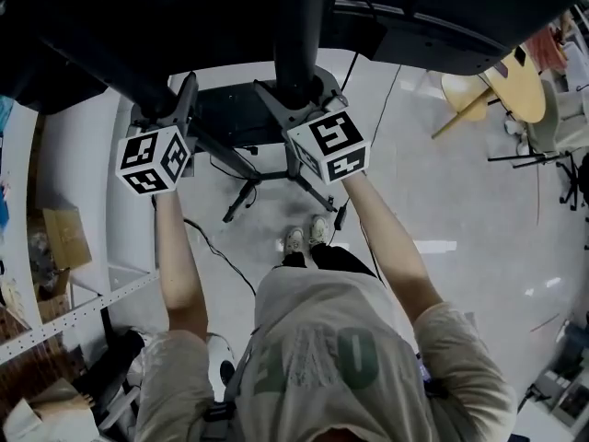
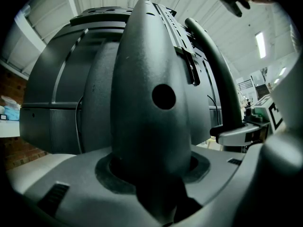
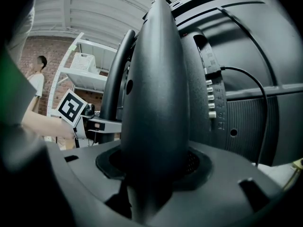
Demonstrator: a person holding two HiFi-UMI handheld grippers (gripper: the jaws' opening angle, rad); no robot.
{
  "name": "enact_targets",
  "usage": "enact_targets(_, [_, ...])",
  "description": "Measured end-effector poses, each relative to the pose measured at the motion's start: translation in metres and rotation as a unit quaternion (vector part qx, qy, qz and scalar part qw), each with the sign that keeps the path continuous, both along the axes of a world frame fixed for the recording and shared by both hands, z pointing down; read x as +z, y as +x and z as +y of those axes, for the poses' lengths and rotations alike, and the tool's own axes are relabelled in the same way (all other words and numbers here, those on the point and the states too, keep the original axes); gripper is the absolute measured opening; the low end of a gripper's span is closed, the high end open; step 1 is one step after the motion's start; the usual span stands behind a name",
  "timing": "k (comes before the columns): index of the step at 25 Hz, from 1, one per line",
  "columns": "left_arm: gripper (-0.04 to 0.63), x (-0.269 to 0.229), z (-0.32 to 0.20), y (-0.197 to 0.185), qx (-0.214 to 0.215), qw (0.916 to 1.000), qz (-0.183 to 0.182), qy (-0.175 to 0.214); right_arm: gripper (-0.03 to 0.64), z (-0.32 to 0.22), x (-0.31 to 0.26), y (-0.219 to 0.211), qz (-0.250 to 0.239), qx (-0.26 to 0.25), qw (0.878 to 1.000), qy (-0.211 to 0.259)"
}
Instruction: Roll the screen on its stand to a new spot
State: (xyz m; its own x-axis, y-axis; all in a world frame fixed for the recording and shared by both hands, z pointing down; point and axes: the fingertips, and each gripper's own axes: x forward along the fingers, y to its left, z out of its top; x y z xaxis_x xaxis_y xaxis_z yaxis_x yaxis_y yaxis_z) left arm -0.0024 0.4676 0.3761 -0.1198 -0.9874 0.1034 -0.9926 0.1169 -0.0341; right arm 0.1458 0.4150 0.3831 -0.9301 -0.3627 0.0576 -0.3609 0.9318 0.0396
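The big dark screen (image 1: 110, 26) hangs over the top of the head view on a black column (image 1: 300, 26) with splayed base legs (image 1: 241, 196). My left gripper (image 1: 184, 109) is shut on a slanted dark strut (image 1: 138, 95) of the stand, left of the column. My right gripper (image 1: 296, 122) is shut on a second strut (image 1: 313, 187) just under the column. In the left gripper view the strut (image 2: 151, 103) fills the space between the jaws, with the screen's back (image 2: 57, 103) behind it. The right gripper view shows the same: strut (image 3: 156, 93) between the jaws, screen back (image 3: 255, 79) to the right.
A white shelf rack (image 1: 74, 311) and a cardboard box (image 1: 60, 233) stand close on the left. Cables (image 1: 221, 256) trail over the pale floor (image 1: 442, 210) by my shoes (image 1: 304, 238). A wooden chair (image 1: 497, 86) sits at the upper right. A person (image 3: 35, 86) stands far off by shelves (image 3: 90, 74).
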Motion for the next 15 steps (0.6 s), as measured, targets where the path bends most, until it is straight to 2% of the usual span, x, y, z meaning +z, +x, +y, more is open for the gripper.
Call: enact_targets(15, [0.222, -0.003, 0.080, 0.041, -0.008, 1.0000, 0.001, 0.005, 0.230, 0.076, -0.004, 0.040, 0.001, -0.002, 1.000, 0.002])
